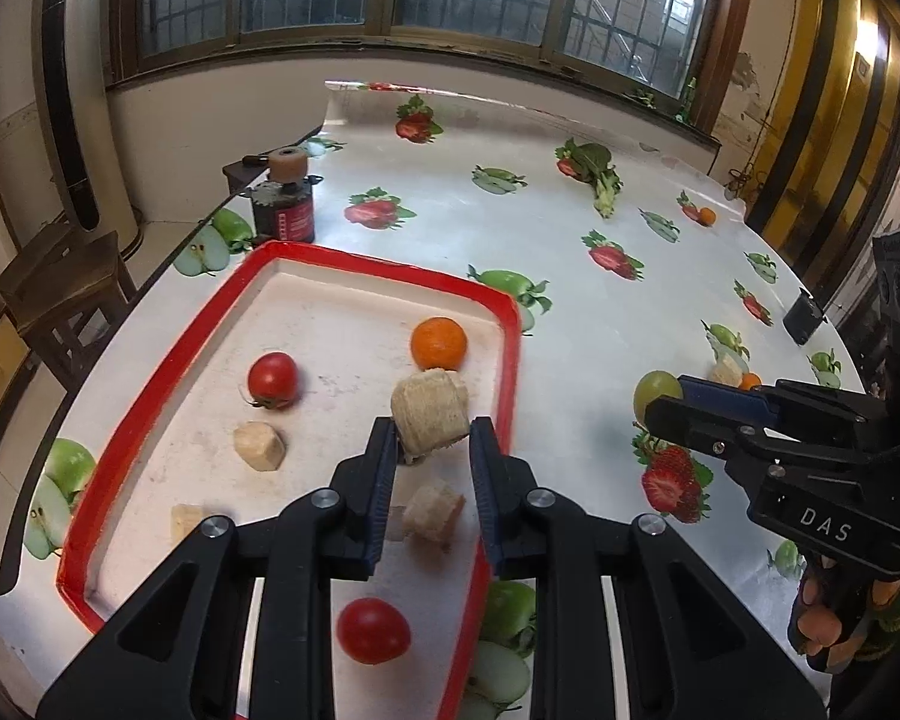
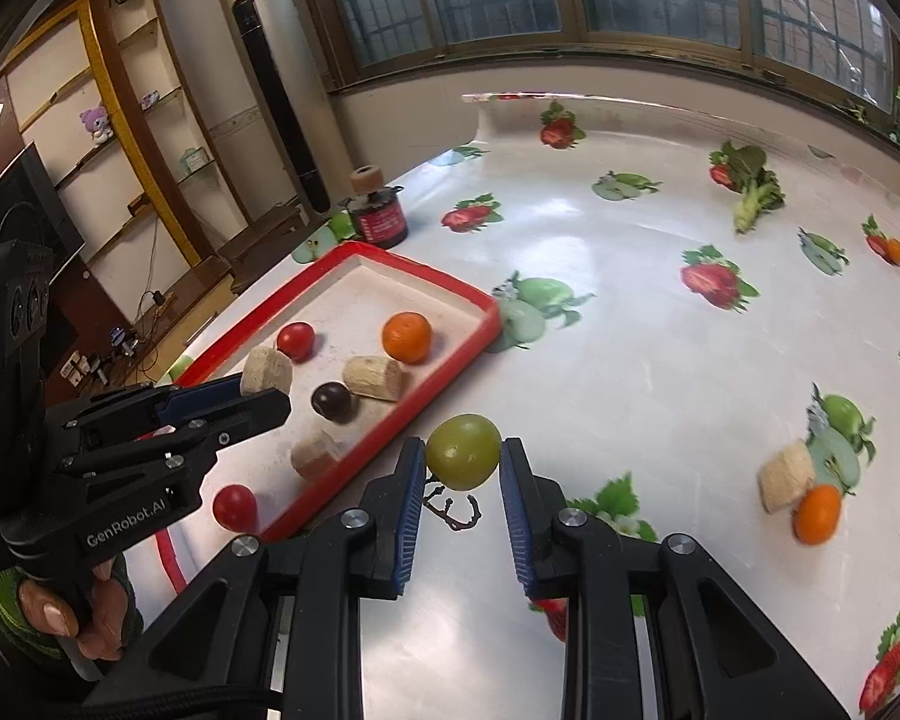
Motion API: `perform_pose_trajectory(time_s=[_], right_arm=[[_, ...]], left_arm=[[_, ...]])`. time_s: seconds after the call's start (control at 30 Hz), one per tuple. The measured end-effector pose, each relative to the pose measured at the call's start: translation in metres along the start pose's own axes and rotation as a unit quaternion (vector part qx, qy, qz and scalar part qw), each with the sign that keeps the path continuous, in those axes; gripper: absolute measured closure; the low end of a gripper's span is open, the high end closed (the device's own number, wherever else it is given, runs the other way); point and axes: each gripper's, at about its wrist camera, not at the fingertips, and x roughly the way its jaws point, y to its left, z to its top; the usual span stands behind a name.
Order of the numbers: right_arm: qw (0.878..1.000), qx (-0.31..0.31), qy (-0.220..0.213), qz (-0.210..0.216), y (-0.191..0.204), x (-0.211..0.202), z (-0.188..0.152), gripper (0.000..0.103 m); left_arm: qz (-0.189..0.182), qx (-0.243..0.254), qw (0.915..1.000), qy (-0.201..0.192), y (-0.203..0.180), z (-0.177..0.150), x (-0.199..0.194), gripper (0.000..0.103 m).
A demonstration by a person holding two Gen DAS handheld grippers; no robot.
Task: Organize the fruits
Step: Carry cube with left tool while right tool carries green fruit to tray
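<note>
Green grape [image 2: 463, 451] sits pinched in your right fingers [image 2: 411, 480]; your left fingers [image 1: 383, 456] pinch a banana chunk [image 1: 429, 414] above the red tray [image 1: 150, 360], crowded with tomatoes [image 1: 273, 380].

On my right gripper [image 1: 669, 405], seen from the left wrist camera, the black body carries the white letters "DAS" on its side face. On my left gripper [image 2: 273, 399], seen from the right wrist camera, the black body reads "GenRobot.AI" in white along its lower edge; a smaller line of white print sits just left of that, too blurred for me to read. The small dark jar [image 1: 284, 213] at the table's far edge has a red label with pale marks that may be lettering, but I cannot make out any of it from either camera.
</note>
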Motion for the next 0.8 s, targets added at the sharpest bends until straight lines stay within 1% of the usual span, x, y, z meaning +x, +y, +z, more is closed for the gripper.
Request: perform_pose_trajectory(time_s=[0.13, 0.37, 0.53, 0.63, 0.8], right_arm=[[1.000, -0.004, 0.005, 0.009, 0.010, 0.012, 0.008, 0.077], [1.000, -0.014, 0.010, 0.026, 0.029, 0.028, 0.020, 0.077], [0.999, -0.030, 0.013, 0.042, 0.049, 0.040, 0.024, 0.077], [0.998, -0.037, 0.016, 0.050, 0.060, 0.049, 0.029, 0.077], [0.996, -0.044, 0.025, 0.068, 0.078, 0.068, 0.038, 0.077]], left_arm=[[0.007, -0.018, 0.9998, -0.001, 0.022, 0.004, -0.001, 0.081], [0.031, -0.041, 0.9987, -0.006, 0.057, 0.005, -0.007, 0.081], [0.036, -0.057, 0.9977, -0.004, 0.080, -0.004, -0.016, 0.081], [0.039, -0.062, 0.9973, -0.006, 0.086, -0.013, -0.024, 0.081], [0.046, -0.066, 0.9967, 0.002, 0.097, -0.024, -0.026, 0.081]])
